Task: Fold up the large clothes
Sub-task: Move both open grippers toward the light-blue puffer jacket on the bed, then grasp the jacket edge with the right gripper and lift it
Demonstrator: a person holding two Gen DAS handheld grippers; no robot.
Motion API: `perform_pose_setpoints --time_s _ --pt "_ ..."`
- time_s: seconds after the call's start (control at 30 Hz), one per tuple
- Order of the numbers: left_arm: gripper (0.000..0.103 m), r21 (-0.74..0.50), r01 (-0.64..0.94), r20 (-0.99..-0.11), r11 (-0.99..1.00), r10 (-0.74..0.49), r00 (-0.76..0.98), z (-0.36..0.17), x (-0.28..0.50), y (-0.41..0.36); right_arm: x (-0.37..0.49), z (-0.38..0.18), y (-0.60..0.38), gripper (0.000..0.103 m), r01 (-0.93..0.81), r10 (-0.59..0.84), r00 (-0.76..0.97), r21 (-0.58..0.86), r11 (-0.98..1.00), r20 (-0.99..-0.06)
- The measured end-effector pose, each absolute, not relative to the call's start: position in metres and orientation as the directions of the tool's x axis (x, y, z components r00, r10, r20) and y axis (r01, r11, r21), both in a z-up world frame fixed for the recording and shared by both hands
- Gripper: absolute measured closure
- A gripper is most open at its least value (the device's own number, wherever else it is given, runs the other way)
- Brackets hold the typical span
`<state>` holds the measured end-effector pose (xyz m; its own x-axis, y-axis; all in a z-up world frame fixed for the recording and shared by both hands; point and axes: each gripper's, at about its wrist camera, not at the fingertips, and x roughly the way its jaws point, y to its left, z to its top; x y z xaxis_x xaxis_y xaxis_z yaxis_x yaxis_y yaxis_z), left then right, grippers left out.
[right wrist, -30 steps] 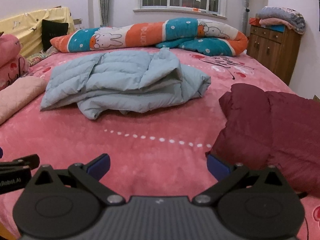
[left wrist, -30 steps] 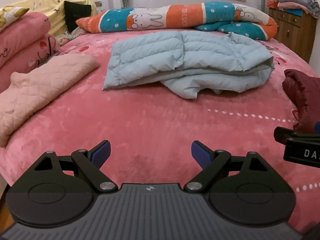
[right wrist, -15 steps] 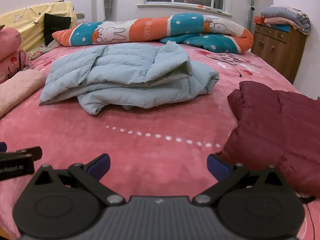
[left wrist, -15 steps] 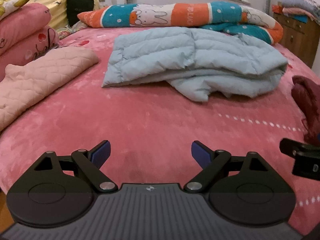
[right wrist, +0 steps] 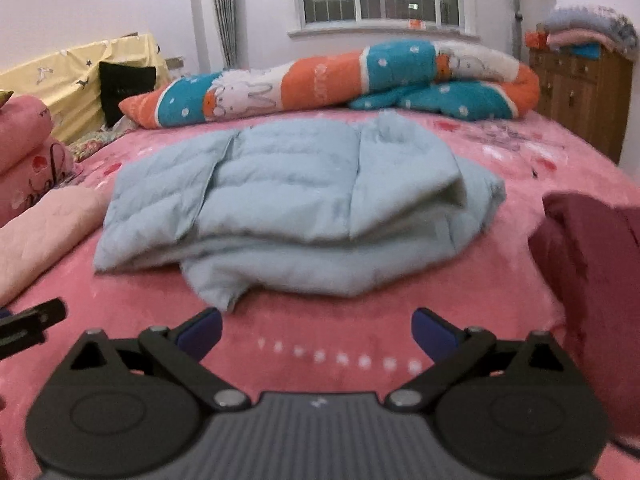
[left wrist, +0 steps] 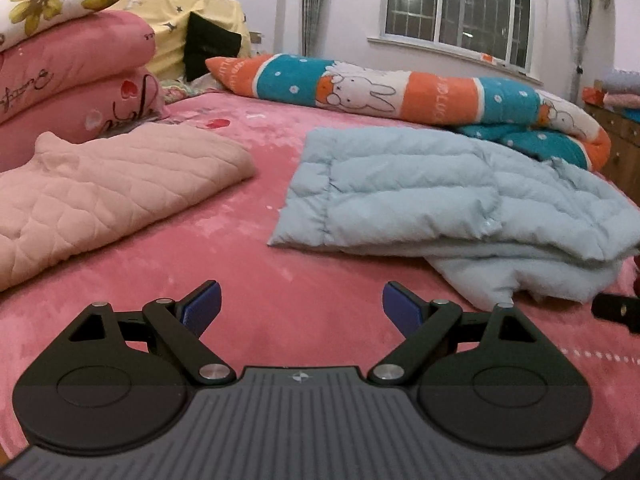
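Both tongs, left (left wrist: pixel 301 307) and right (right wrist: pixel 316 330), gaping empty, have neared one blue jacket (right wrist: pixel 296 204).

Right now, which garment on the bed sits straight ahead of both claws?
The light blue puffer jacket, loosely folded mid-bed. The pink quilted garment lies off to the left, and the maroon jacket to the right.

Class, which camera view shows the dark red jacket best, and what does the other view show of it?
The right wrist view shows it best: the dark red jacket fills that picture's right side, lying on the pink bed cover beside the light blue jacket. The left wrist view catches only a sliver at its right edge.
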<state>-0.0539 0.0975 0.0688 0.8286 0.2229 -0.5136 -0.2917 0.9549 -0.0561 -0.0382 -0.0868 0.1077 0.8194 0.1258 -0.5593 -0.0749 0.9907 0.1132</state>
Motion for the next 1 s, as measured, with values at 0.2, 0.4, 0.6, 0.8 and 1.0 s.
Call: perform_pose_setpoints --time_s 0.2,0.4,0.6,0.8,1.0 --pt "0.0 -0.146 -0.295 -0.532 0.944 0.177 0.828 0.066 -0.048 0.116 -0.017 0.124 -0.114 0.005 0.012 0.07 0.868 0.161 0.987 -0.491" --pt "0.0 -0.225 -0.28 -0.535 0.933 0.122 0.836 0.063 -0.048 0.124 0.023 0.137 -0.153 0.007 0.114 0.027 0.871 0.254 0.96 -0.491" --pt "0.0 -0.255 -0.272 -0.54 0.928 0.097 0.836 0.062 -0.047 0.126 0.064 0.123 -0.172 0.041 0.135 0.112 0.818 0.378 0.916 -0.564" --pt "0.0 -0.271 -0.27 -0.543 0.924 0.084 0.835 0.062 -0.049 0.127 0.074 0.116 -0.169 0.061 0.14 0.165 0.793 0.44 0.887 -0.586" --pt "0.0 -0.298 -0.285 -0.558 0.911 0.076 0.826 0.059 -0.048 0.131 0.07 0.117 -0.163 0.09 0.119 0.189 0.78 0.439 0.89 -0.596"
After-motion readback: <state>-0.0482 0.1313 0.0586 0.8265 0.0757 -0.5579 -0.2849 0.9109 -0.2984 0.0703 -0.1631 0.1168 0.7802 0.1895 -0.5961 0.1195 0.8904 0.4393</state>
